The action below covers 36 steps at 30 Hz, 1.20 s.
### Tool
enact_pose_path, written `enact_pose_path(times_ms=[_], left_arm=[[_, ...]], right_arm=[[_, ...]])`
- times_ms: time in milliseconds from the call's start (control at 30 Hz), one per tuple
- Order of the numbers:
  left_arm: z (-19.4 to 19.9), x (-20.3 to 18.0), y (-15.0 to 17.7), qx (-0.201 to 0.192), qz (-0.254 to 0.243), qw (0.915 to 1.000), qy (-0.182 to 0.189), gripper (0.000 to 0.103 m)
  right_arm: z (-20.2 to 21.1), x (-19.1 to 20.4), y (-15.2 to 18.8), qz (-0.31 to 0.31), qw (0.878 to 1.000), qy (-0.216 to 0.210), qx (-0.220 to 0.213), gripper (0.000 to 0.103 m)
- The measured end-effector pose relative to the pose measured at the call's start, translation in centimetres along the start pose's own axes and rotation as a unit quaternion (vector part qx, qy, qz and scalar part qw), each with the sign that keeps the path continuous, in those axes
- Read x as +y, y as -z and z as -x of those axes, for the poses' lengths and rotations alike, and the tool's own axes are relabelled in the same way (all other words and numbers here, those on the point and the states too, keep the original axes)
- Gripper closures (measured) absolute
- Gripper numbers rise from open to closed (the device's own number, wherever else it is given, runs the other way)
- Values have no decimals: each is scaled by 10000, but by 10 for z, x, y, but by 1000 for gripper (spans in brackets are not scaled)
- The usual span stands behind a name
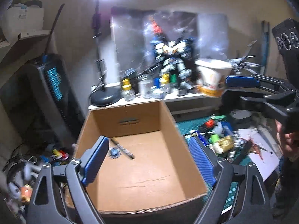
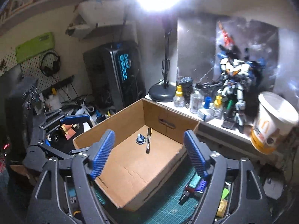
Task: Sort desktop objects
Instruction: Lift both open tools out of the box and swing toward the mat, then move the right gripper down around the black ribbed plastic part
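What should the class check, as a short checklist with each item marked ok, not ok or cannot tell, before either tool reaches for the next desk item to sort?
1. Left tool open and empty: ok.
2. Right tool open and empty: ok.
3. Cardboard box upright with free floor space: ok.
4. Marker pen and small blue-grey part lying inside the box: ok.
5. Unsorted clutter on the green cutting mat beside the box: not ok, still to sort.
6. Which item comes next: cannot tell.

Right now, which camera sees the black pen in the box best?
The right wrist view: the pen lies sharp and whole on the box floor. In the left wrist view, motion blur smears it.
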<state>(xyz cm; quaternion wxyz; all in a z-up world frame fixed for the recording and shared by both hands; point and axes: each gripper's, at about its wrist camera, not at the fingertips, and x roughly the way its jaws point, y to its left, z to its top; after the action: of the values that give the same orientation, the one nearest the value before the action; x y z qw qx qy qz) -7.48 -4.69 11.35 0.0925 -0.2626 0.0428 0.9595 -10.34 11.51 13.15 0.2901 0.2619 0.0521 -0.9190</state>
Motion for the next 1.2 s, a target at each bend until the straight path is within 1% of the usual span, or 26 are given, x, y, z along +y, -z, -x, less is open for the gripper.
enact_pose_path(times_ms=[33,67,167,233,267,400,467,567,667,733,767,833,1000,1033,1067,1133,1167,1200], left_arm=[[1,-1,7,-170,28,9995,250,14],[1,-2,12,-268,109,9988,405,14],[3,-5,27,-339,436,9948,855,12],[6,-9,34,-382,554,9915,1111,0],[12,-15,40,-497,552,9899,1210,0],[38,-38,66,-1174,387,9849,1210,0],[44,-55,78,-1280,197,9843,1198,0],[50,-78,91,-1397,-95,9826,1220,0],[42,-104,101,-1266,-517,9770,1639,0],[29,-117,106,-996,-707,9758,1816,0],[21,-125,110,-887,-779,9761,1826,0],[9,-137,116,-777,-891,9737,1948,0],[-8,-155,128,-675,-887,9701,2154,0],[-15,-160,131,-546,-944,9684,2244,0],[-20,-163,135,-467,-927,9689,2247,0],[-29,-168,142,-321,-880,9702,2235,0],[-34,-169,145,-247,-820,9721,2185,0],[-39,-169,147,-163,-769,9735,2146,0]], right_arm=[[7,0,7,9,10000,-2,-19,7],[13,0,14,19,10000,-9,-30,4],[36,-4,34,-3,10000,-11,-51,4],[55,-10,47,-92,9999,105,-100,2],[63,-14,52,-130,9997,174,-134,0],[103,-28,81,-378,9967,572,-426,0],[118,-35,98,-523,9946,750,-487,0],[130,-50,120,-792,9908,1047,-319,0],[137,-66,140,-1075,9855,1310,-91,0],[140,-76,154,-1274,9813,1443,35,0],[140,-80,161,-1384,9795,1460,84,0],[142,-91,178,-1742,9748,1378,184,0],[145,-116,221,-2606,9581,1119,402,0],[145,-121,231,-2815,9529,1048,411,0],[145,-127,240,-3033,9471,968,416,0],[143,-136,262,-3605,9307,553,270,0],[140,-140,269,-3787,9242,429,246,0],[135,-147,278,-4002,9150,417,288,0]])
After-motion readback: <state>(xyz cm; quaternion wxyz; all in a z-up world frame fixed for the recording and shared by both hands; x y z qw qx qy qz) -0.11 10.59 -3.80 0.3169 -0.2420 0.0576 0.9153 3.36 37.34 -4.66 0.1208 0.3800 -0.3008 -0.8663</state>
